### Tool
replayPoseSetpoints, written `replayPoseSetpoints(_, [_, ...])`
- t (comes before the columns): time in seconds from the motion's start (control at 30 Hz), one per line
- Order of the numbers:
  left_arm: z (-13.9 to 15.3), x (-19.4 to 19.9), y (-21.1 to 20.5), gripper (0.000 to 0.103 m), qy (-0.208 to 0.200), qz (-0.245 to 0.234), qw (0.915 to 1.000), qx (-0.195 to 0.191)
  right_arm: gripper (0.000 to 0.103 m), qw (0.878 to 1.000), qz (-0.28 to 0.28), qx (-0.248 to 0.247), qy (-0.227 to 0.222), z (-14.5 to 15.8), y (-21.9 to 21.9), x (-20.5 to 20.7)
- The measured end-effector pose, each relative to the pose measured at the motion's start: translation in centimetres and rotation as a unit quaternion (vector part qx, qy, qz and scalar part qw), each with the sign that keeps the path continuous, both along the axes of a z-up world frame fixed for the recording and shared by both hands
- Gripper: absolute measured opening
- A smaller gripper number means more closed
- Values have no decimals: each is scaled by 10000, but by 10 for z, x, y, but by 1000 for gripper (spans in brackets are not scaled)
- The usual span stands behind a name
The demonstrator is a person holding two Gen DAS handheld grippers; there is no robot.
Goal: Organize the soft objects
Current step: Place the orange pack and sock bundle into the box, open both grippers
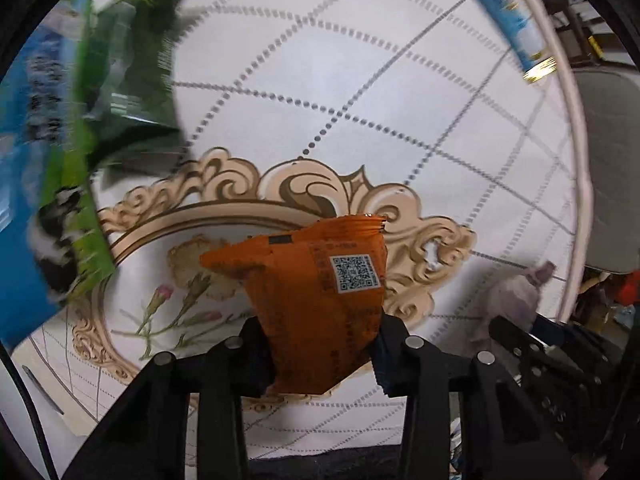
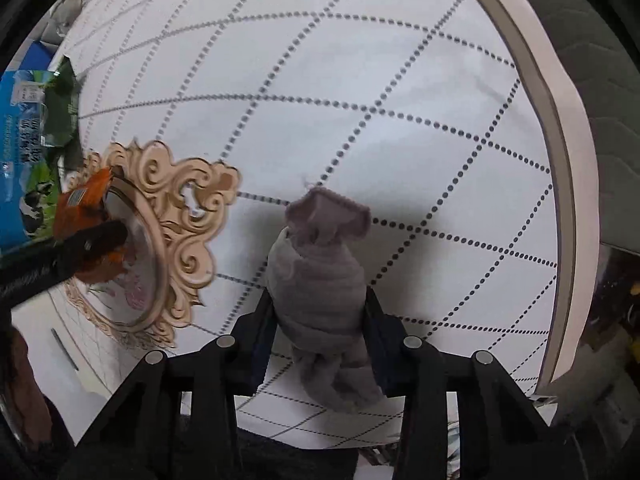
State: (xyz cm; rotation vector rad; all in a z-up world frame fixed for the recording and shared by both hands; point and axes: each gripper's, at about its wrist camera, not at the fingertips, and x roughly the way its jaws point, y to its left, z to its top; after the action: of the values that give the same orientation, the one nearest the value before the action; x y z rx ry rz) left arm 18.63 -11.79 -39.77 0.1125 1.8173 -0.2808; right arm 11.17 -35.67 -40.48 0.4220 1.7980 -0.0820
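Through the left wrist camera I see my left hand-held gripper [image 1: 320, 344] clamped on an orange snack packet [image 1: 316, 300], its fingers pressing the packet's lower sides. The packet stands up between them with a QR code [image 1: 354, 273] facing me and its crimped top edge pointing away. Beyond it lies the white tabletop [image 1: 360, 92] with a dotted diamond pattern and a beige scroll-framed flower medallion [image 1: 248, 196] right behind the packet. Up and to the left of the gripper is a blurred dark green bag [image 1: 132, 72] lying over a blue and green package [image 1: 36, 168]. Far ahead to the right, a light blue package [image 1: 504, 12] lies at the tabletop's rim. Low on the right I catch the other gripper with a pale grey cloth [image 1: 516, 292].

Through the right wrist camera, my right hand-held gripper [image 2: 320, 328] is closed on a rolled grey-purple sock [image 2: 320, 280], held upright between the fingers, its cuff flaring open at the far end and its tail hanging toward me. It is lifted above the dotted tabletop [image 2: 400, 80]. Well to the left, the left gripper's finger [image 2: 92, 240] grips the orange packet [image 2: 80, 204] over the medallion [image 2: 180, 220], with the blue package [image 2: 24, 152] and green bag [image 2: 64, 112] beyond.
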Motion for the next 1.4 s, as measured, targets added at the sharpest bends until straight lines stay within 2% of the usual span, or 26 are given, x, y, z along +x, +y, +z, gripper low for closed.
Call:
replayPoseSetpoints(0.17, [80, -9, 40, 35, -572, 164, 9971, -473, 43, 9975, 10, 502, -490, 57, 24, 19])
replayPoseSetpoints(0.3, [142, 20, 99, 35, -1078, 499, 9907, -661, 43, 9879, 380, 921, -1191, 126, 79, 50])
replayPoseSetpoints(0.37, [173, 41, 140, 35, -1316, 666, 9873, -598, 43, 9810, 625, 1106, -1465, 154, 113, 67])
replayPoseSetpoints(0.43, [189, 62, 181, 35, -1497, 862, 9840, -438, 43, 9736, 895, 1285, -1662, 175, 155, 85])
replayPoseSetpoints(0.47, [192, 77, 207, 36, -1570, 975, 9823, -289, 43, 9696, 1079, 1337, -1743, 178, 195, 97])
replayPoseSetpoints(0.57, [183, 106, 266, 36, -1608, 1318, 9779, 208, 43, 9658, 1408, 1257, -1776, 169, 277, 124])
replayPoseSetpoints(0.67, [152, 139, 324, 36, -1435, 1667, 9732, 678, 43, 9668, 1600, 1032, -1704, 154, 323, 149])
replayPoseSetpoints(0.8, [117, 164, 365, 36, -1218, 1733, 9720, 1017, 43, 9699, 1756, 840, -1464, 118, 382, 174])
replayPoseSetpoints(0.97, [80, 189, 388, 36, -781, 1667, 9751, 1236, 43, 9731, 1883, 641, -1165, 74, 427, 196])
replayPoseSetpoints(1.1, [54, 202, 398, 36, -569, 1498, 9766, 1432, 43, 9736, 2018, 473, -956, 48, 447, 203])
replayPoseSetpoints(1.4, [35, 207, 395, 39, -408, 1218, 9801, 1512, 43, 9736, 2158, 297, -680, 8, 462, 203])
